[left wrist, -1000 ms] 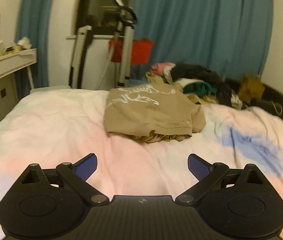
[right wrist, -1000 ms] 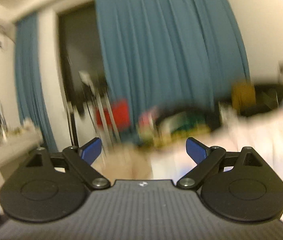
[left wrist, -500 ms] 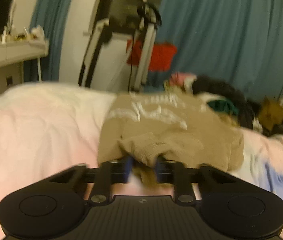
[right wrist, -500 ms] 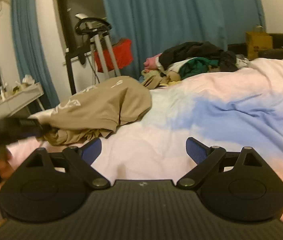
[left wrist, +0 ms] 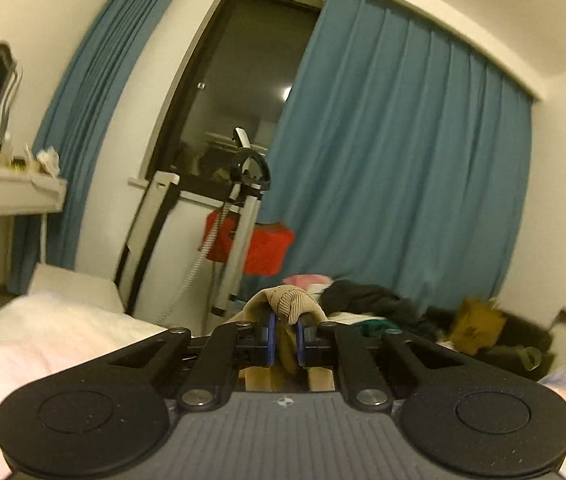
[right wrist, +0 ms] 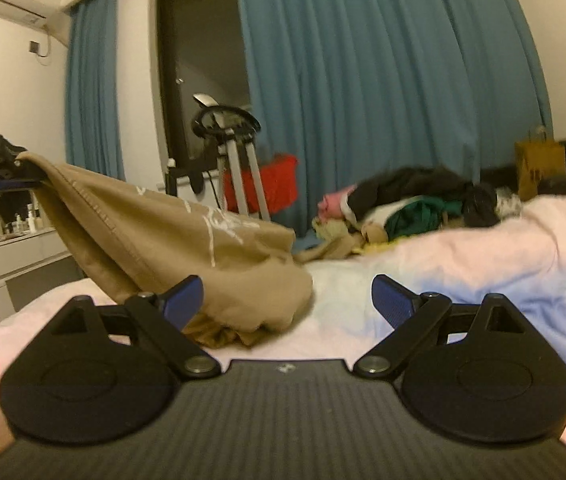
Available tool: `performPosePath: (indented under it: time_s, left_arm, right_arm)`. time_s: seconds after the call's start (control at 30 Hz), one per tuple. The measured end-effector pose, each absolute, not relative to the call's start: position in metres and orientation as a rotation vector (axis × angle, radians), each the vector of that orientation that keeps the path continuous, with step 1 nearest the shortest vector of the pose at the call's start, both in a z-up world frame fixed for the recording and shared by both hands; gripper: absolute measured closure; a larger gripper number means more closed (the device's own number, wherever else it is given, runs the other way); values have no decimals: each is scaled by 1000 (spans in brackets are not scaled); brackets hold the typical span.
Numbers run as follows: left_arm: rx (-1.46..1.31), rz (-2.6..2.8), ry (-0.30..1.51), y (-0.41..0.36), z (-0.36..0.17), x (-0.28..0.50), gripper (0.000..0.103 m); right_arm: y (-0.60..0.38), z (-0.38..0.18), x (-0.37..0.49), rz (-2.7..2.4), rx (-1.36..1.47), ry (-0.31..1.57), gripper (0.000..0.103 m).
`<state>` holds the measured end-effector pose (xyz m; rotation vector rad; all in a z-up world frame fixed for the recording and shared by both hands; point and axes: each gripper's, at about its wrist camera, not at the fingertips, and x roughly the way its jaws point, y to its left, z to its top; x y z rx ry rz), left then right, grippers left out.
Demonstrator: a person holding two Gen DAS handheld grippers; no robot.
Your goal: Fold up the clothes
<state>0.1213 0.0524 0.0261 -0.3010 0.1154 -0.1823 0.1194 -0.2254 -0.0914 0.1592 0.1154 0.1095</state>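
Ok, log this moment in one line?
left gripper: shut on tan garment, lifting edge | right gripper: open, empty | bed: clothes pile behind

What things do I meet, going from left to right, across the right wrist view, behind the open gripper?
left gripper → tan garment it holds up → red cloth by the metal stand → pile of clothes → yellow paper bag

L gripper clamped, R gripper wide.

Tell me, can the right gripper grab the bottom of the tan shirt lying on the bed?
Probably yes. The right gripper is open, and the tan shirt bunches just ahead with nothing between. The left gripper lifts the other end.
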Motion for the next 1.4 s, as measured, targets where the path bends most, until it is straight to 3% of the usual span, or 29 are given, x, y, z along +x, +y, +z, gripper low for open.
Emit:
performPosePath:
  time_s: [0.27, 0.47, 0.77, 1.1, 1.4]
  left_arm:
    - [-368, -277, 27, 86, 63, 50, 93]
    - [-374, -378, 101, 110, 78, 19, 93]
    - [-374, -408, 168, 135, 56, 41, 93]
    - [-338, -361, 358, 124, 29, 92, 92]
    - [-365, -535, 237, 92, 30, 74, 94]
  right_arm:
    - [-171, -50, 61, 149, -29, 71, 10]
    - [-131, -13, 32, 223, -9, 114, 10]
    - [-52, -37, 75, 226, -70, 236, 10]
    - [-118, -24, 121, 38, 209, 301, 10]
    - [-185, -30, 138, 51, 164, 563, 10]
